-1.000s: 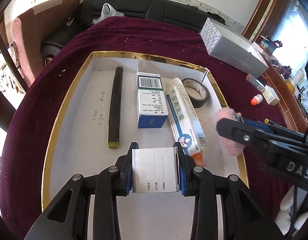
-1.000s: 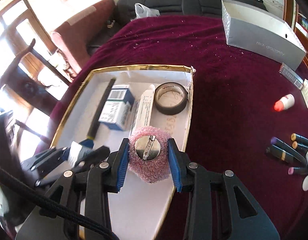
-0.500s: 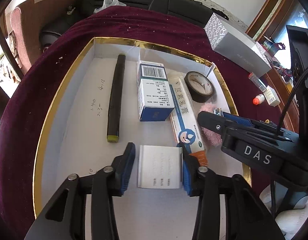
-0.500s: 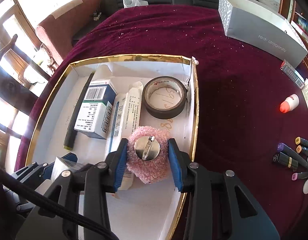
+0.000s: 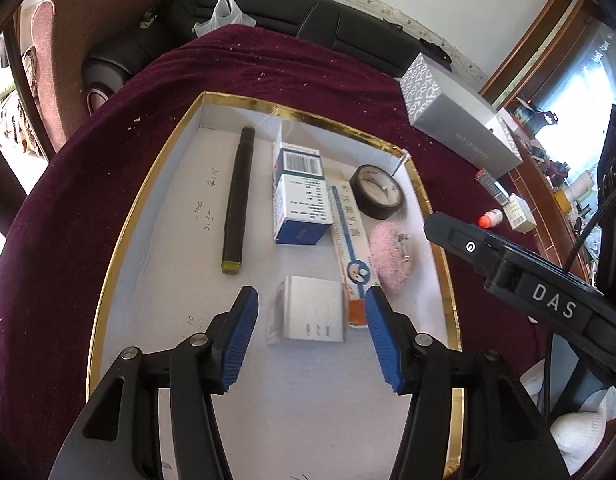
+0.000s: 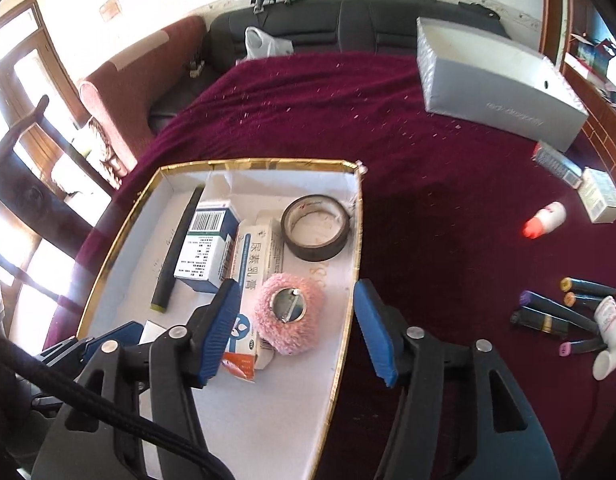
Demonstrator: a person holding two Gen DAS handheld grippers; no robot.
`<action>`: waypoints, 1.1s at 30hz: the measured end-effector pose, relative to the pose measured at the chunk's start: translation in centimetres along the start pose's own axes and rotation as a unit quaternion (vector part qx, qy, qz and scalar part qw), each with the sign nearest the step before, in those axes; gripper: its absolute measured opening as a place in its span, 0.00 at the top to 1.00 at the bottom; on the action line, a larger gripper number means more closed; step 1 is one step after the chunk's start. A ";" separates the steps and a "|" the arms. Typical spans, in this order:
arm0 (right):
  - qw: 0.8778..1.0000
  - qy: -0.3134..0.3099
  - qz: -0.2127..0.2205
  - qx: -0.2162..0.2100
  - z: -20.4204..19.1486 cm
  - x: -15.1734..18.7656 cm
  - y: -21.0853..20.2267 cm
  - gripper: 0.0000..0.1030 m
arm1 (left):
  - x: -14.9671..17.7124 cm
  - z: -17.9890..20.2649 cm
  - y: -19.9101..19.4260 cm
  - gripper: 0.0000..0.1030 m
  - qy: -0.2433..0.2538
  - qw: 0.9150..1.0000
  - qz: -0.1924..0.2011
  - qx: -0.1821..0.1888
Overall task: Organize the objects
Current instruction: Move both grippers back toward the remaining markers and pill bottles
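**Both claws open over the tray, nothing gripped**

My left claw [image 5: 311,334] sits low in the centre of the left wrist view with its jaws apart; they have just been opening. The small silver box [image 5: 314,312] lies flat on the tray floor between the blue pads [image 5: 241,336], with clear white gaps on both sides, so neither pad presses it. To its right, the orange end of the long white tube carton [image 5: 350,248] lies close to the right pad; I cannot tell whether they touch.

My right claw [image 6: 295,330] shows in the lower centre of the right wrist view, jaws also apart and just been opening. The pink fuzzy brooch [image 6: 289,314] rests on the tray floor between them, pin side up, free of both pads. It leans against the tube carton at its left.

The white tray with a gold rim [image 5: 152,184] fills the middle of the left view on the maroon desk [image 6: 428,200]. Inside it, from left to right, lie a black marker [image 5: 238,200], a blue-and-white medicine box [image 5: 300,200], the tube carton, and a tape roll [image 5: 378,192] toward the upper right corner.

Outside the tray, at the right of the right wrist view, lie a grey box [image 6: 496,84], a small bottle with a red cap [image 6: 546,220] and several loose markers [image 6: 560,312].
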State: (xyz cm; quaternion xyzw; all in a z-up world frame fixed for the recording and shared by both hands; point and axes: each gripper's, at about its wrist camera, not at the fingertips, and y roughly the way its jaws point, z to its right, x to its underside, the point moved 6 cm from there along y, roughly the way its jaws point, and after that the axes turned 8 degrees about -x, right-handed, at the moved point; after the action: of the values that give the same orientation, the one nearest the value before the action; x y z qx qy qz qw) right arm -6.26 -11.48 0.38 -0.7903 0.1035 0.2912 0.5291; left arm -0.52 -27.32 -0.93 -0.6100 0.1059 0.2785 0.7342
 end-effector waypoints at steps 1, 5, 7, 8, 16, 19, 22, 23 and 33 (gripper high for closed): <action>1.000 0.002 0.004 0.001 0.1 0.1 -0.5 0.42 | 0.1 0.4 -0.5 0.52 0.004 1.000 0.006 0.001; 1.000 0.009 0.016 0.009 1.1 0.5 -2.0 0.40 | 0.7 1.6 -2.2 0.52 0.019 1.000 0.021 0.007; 1.000 0.013 0.021 0.014 1.7 0.9 -2.6 0.40 | 0.9 2.3 -3.0 0.52 0.028 0.999 0.027 0.010; 0.999 0.014 0.023 0.018 2.0 1.2 -3.0 0.40 | 1.1 2.6 -3.3 0.52 0.031 0.999 0.030 0.012; 0.998 0.003 0.048 0.048 4.3 3.5 -6.5 0.34 | 2.5 5.8 -5.2 0.52 0.053 0.998 0.038 0.024; 0.998 0.006 0.053 0.046 5.6 4.4 -7.8 0.34 | 3.5 7.9 -5.4 0.52 0.070 0.997 0.031 0.034; 0.997 0.034 0.060 0.038 8.4 5.1 -9.7 0.34 | 4.6 10.7 -5.5 0.52 0.094 0.994 0.026 0.054; 0.996 0.051 0.064 0.033 9.9 5.4 -10.4 0.34 | 5.0 11.7 -5.4 0.52 0.102 0.993 0.023 0.061; 0.977 0.194 0.082 -0.021 22.2 6.8 -13.2 0.32 | 9.7 21.3 -0.6 0.52 0.181 0.978 -0.032 0.103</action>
State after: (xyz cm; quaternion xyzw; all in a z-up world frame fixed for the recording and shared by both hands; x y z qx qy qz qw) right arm -2.33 14.96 0.72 -0.8313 0.2626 0.1768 0.4569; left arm 3.83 -4.35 -0.25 -0.5748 0.2455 0.1270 0.7702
